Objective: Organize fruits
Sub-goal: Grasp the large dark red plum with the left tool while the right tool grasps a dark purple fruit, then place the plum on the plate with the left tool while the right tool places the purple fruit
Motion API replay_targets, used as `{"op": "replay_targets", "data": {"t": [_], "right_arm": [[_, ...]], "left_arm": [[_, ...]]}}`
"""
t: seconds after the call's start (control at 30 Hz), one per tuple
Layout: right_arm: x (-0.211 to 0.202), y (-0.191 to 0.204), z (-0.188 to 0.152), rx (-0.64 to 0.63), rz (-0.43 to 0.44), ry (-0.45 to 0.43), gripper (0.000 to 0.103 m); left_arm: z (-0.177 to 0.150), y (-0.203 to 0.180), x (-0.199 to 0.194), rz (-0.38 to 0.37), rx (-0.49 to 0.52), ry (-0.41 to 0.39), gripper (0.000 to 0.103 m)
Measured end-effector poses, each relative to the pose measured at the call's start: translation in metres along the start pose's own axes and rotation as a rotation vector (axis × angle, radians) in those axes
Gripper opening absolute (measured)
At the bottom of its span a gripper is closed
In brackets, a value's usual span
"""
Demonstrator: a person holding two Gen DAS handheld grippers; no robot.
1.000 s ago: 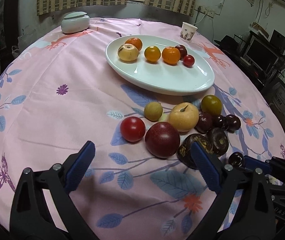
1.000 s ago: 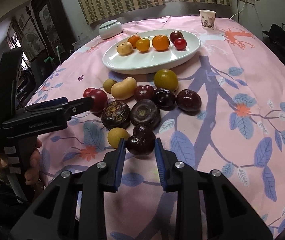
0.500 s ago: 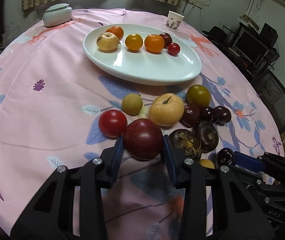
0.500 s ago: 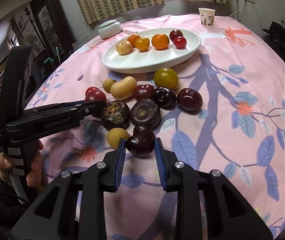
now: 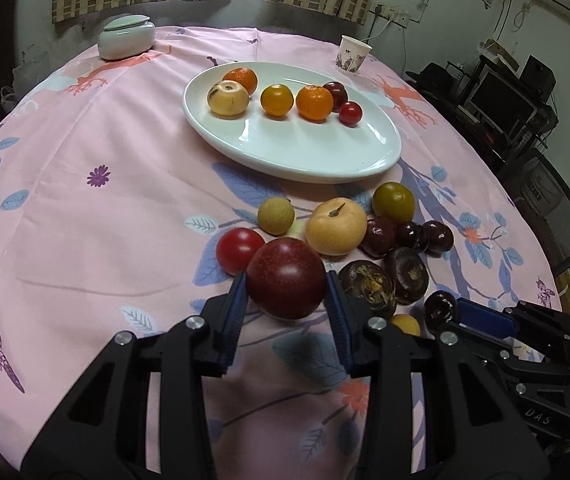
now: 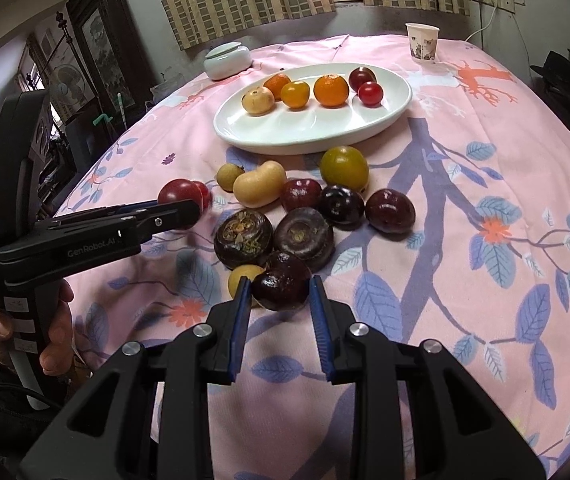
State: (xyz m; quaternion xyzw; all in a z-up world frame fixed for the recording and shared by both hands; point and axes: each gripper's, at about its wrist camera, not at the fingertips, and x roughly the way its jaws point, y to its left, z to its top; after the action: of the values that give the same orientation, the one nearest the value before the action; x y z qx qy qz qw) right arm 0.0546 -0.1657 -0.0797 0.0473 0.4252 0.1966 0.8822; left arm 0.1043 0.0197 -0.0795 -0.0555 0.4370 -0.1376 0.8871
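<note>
My left gripper (image 5: pixel 286 294) is shut on a large dark red plum (image 5: pixel 286 278) and holds it just above the pink cloth, beside a red tomato (image 5: pixel 239 250). My right gripper (image 6: pixel 279 286) is shut on a small dark purple fruit (image 6: pixel 281 285) at the near edge of the fruit pile. A white oval plate (image 5: pixel 317 156) further back holds several fruits in a row, oranges (image 5: pixel 314 103) and small red ones among them. The left gripper also shows in the right wrist view (image 6: pixel 173 210), holding the plum (image 6: pixel 179 194).
Loose fruits lie between plate and grippers: a yellow pear (image 5: pixel 336 226), a green-yellow fruit (image 5: pixel 393 202), dark plums (image 6: pixel 390 211), two mangosteens (image 6: pixel 243 238). A lidded white jar (image 5: pixel 127 37) and a paper cup (image 5: pixel 354 55) stand at the far edge. A chair and electronics are at right.
My left gripper moved forward and closed on the dark red plum, then lifted it slightly. My right gripper stayed shut on the small dark fruit, hardly moving.
</note>
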Motion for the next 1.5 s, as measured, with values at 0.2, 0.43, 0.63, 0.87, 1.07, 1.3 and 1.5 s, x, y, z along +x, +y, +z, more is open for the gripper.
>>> {"op": "replay_targets", "data": {"t": [0.2, 0.43, 0.63, 0.87, 1.07, 1.3, 1.5], "right_arm": [[-0.006, 0.006, 0.038, -0.056, 0.010, -0.063, 0.030], [0.029, 0.015, 0.127, -0.147, 0.039, -0.059, 0.030], [0.111, 0.001, 0.178, -0.126, -0.018, 0.045, 0.030], [0.135, -0.015, 0.185, -0.105, -0.043, 0.066, 0.031], [0.139, -0.015, 0.185, -0.120, -0.104, 0.056, 0.047], [0.097, -0.001, 0.178, -0.160, -0.153, -0.094, 0.096], [0.045, 0.006, 0.136, -0.166, -0.073, -0.194, 0.102]], "left_arm": [[0.023, 0.002, -0.012, 0.001, 0.037, -0.034, 0.039], [0.107, 0.023, 0.020, 0.018, 0.050, 0.004, 0.040], [0.147, 0.040, 0.081, 0.054, -0.010, 0.109, 0.040], [0.153, 0.048, 0.094, 0.048, -0.043, 0.102, 0.042], [0.156, 0.050, 0.090, 0.040, -0.057, 0.066, 0.058], [0.151, 0.037, 0.047, 0.029, -0.004, -0.030, 0.073], [0.112, 0.016, -0.009, 0.066, 0.096, -0.156, 0.094]]}}
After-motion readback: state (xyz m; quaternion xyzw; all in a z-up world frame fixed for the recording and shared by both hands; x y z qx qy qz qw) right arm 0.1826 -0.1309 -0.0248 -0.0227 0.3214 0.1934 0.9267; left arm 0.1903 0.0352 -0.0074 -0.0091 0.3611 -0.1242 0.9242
